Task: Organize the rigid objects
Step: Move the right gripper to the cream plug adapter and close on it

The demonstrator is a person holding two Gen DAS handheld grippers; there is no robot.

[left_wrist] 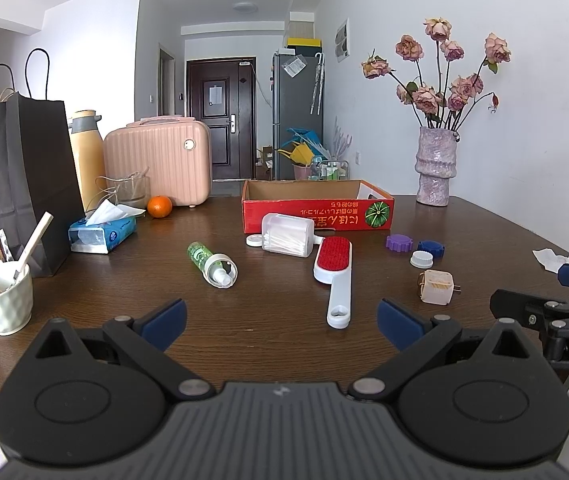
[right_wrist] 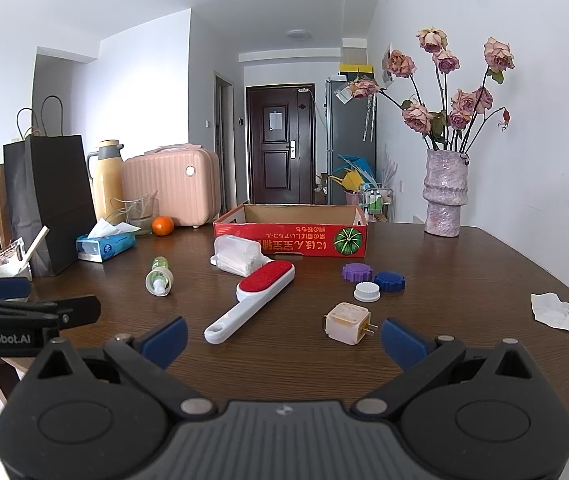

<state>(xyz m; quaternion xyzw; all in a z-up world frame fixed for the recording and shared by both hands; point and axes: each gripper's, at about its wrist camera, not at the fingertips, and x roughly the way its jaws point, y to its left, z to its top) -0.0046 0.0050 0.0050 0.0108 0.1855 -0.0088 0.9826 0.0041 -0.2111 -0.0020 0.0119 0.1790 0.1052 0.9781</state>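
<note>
A red cardboard box (left_wrist: 316, 212) (right_wrist: 290, 240) stands open at the back of the brown table. In front of it lie a clear cotton-swab case (left_wrist: 286, 235) (right_wrist: 238, 258), a red and white lint brush (left_wrist: 334, 276) (right_wrist: 250, 300), a green spray bottle (left_wrist: 212, 264) (right_wrist: 159, 276), purple (left_wrist: 399, 242) (right_wrist: 358, 272), blue (left_wrist: 430, 248) (right_wrist: 389, 280) and white (left_wrist: 421, 259) (right_wrist: 367, 291) caps, and a beige plug adapter (left_wrist: 436, 286) (right_wrist: 346, 322). My left gripper (left_wrist: 282, 320) is open and empty near the front edge. My right gripper (right_wrist: 284, 338) is open and empty, just short of the adapter.
At the left stand a black paper bag (left_wrist: 28, 176), a bowl with a spoon (left_wrist: 0, 300), a tissue pack (left_wrist: 102, 230), an orange (left_wrist: 159, 206), a thermos (left_wrist: 86, 152) and a pink case (left_wrist: 160, 164). A vase of roses (left_wrist: 436, 168) stands back right. A crumpled tissue (right_wrist: 560, 312) lies at the right edge.
</note>
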